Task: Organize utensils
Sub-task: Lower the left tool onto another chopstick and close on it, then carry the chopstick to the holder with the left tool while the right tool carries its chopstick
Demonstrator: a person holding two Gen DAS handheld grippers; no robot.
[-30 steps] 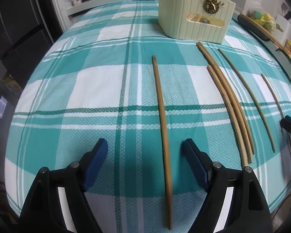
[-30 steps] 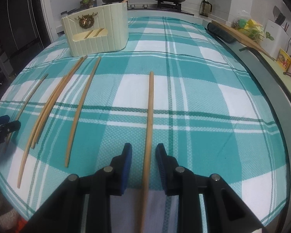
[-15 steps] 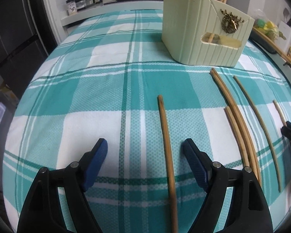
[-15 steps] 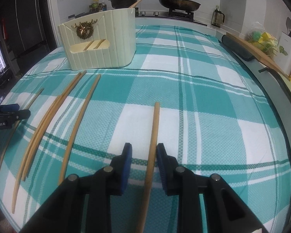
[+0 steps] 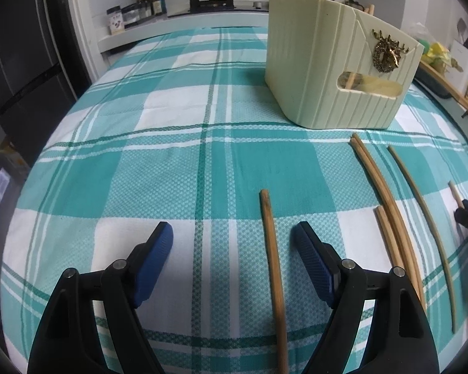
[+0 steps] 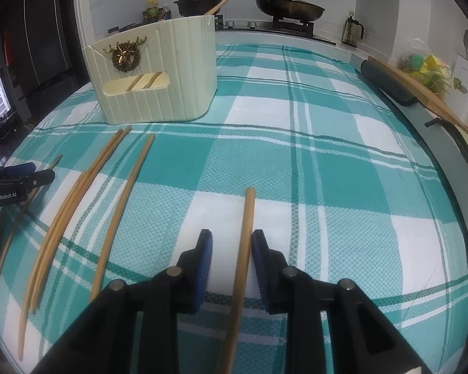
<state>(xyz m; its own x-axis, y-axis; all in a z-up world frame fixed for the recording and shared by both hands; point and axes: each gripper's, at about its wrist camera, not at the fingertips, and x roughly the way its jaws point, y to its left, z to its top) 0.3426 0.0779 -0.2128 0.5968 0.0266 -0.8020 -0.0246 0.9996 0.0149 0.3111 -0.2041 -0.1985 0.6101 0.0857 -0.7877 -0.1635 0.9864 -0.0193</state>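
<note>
Several wooden chopsticks lie on a teal and white checked cloth. One dark chopstick (image 5: pixel 273 265) lies between the fingers of my left gripper (image 5: pixel 231 230), nearer the right finger; the jaws stand wide open and clear of it. A paler chopstick (image 6: pixel 246 233) lies between the narrow-set fingers of my right gripper (image 6: pixel 231 235), with a gap on its left side, so it is not pinched. A cream ribbed utensil holder (image 5: pixel 315 71) (image 6: pixel 171 74) with a gold deer badge stands ahead and has sticks in it. More chopsticks (image 6: pixel 78 193) lie between the two grippers.
A stove at the back carries a red-lidded pot (image 6: pixel 199 0) and a pan (image 6: pixel 290 7). Bottles (image 5: pixel 146 0) stand at the back left. A dark roll and a wooden board (image 6: pixel 421 90) lie along the right table edge. My left gripper's tip (image 6: pixel 18 177) shows at the left.
Both grippers have slid forward along their chopsticks toward the holder, which now looks larger and nearer. Neither pair of jaws has changed its width.
</note>
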